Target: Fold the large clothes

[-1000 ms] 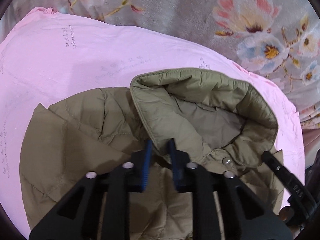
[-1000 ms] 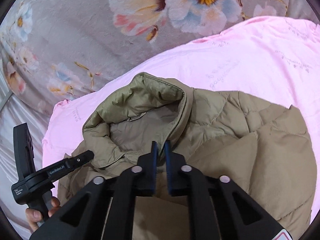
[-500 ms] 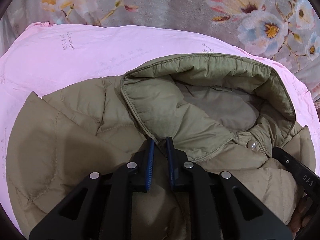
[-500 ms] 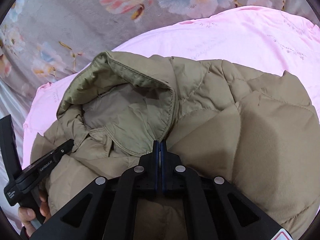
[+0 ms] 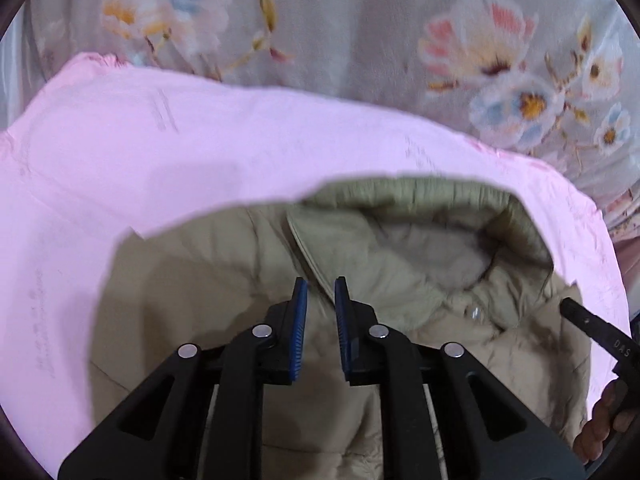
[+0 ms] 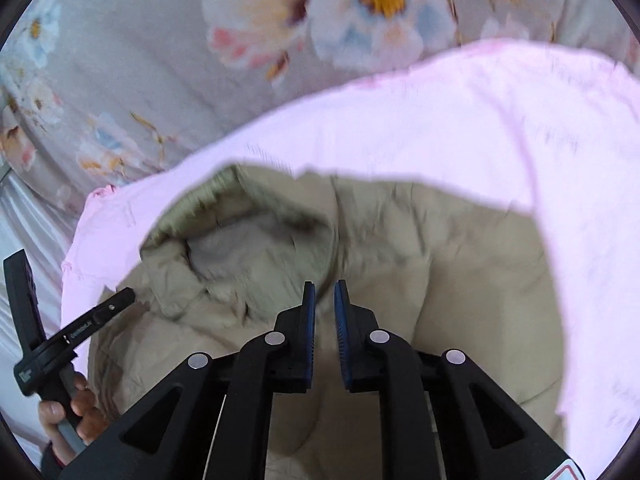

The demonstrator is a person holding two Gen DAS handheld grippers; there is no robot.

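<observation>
An olive-khaki padded jacket (image 5: 208, 296) with a hood (image 5: 424, 224) lies folded on a pink sheet (image 5: 200, 148). It also shows in the right wrist view (image 6: 432, 264), hood (image 6: 240, 240) to the left. My left gripper (image 5: 321, 292) hovers just above the jacket beside the hood's edge, jaws slightly apart with nothing between them. My right gripper (image 6: 325, 296) hovers above the jacket beside the hood's other edge, jaws slightly apart and empty. Each gripper shows at the edge of the other's view (image 5: 600, 340) (image 6: 72, 332).
The pink sheet (image 6: 480, 128) lies on a grey bedspread with large flowers (image 5: 480, 44), which also fills the far side of the right wrist view (image 6: 320, 12). A hand holds the other gripper's handle (image 6: 68, 412).
Both grippers have let go of the jacket at the hood's edges, opened slightly and pulled back and up. The jacket now looks smaller and farther away, and both views are motion-blurred.
</observation>
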